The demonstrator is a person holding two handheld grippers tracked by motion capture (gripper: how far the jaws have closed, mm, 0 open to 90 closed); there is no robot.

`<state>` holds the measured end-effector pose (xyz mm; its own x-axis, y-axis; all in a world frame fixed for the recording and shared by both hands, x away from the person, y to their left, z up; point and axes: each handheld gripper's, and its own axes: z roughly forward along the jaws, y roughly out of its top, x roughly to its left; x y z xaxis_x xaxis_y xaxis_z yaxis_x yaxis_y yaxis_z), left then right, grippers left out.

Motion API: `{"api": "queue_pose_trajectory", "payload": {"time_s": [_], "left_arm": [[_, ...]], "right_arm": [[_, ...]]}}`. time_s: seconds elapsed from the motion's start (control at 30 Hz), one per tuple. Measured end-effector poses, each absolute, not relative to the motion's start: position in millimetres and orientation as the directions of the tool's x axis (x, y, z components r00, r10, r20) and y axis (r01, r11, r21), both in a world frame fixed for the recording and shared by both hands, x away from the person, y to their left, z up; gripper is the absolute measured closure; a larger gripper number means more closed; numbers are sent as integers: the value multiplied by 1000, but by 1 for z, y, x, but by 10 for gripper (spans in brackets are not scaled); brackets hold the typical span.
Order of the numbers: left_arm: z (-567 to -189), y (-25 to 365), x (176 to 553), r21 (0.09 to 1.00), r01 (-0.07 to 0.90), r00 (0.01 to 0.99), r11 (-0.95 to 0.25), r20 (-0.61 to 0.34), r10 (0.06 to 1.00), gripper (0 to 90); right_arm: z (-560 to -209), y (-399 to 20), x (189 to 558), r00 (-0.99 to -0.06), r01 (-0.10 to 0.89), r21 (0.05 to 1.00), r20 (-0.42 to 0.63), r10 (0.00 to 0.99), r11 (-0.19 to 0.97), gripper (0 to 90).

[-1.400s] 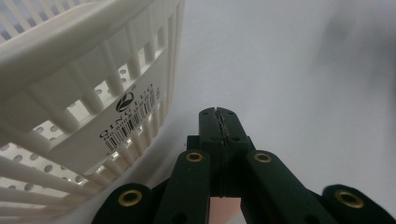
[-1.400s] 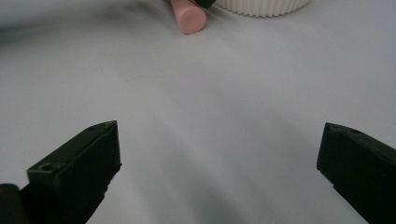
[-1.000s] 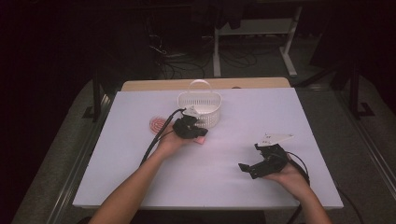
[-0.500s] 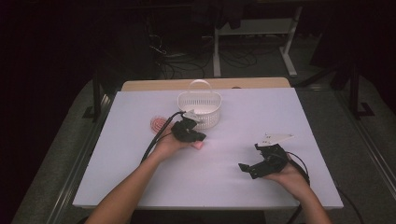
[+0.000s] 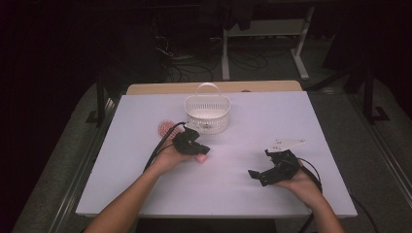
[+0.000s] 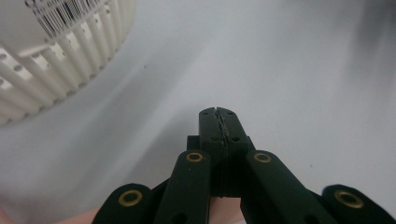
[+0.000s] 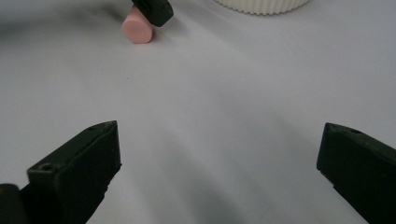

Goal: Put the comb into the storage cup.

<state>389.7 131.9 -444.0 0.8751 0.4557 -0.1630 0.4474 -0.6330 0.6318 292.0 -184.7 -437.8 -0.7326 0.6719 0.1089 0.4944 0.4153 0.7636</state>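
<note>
The left gripper point(image 5: 203, 150) has slid back from the basket point(image 5: 207, 114) toward the person, jaws clenched on nothing. The pink cylinder point(image 7: 137, 30) lies on the table point(image 5: 243, 194), touching its tip from outside. The right gripper point(image 5: 257, 175) rests well apart, jaws wide.

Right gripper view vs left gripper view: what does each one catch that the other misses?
Right gripper view alone: the pink cylinder lying on the table, the left hand-held gripper just above it, and the right hand-held gripper with its own jaws wide apart and nothing between them. Left gripper view alone: the left hand-held gripper's jaws pressed together, nothing visible between them, and a barcode label on the basket. Both: the white ribbed basket and the pale table.
</note>
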Motion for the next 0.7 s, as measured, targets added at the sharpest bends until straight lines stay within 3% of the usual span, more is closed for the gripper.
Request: {"api": "queue_pose_trajectory", "payload": {"time_s": [0.7], "left_arm": [[-441,166,353,594,452,879,-665,-169,447,900]], "right_arm": [[-438,-183,292,-736,492,759,101,669,427,0]]}}
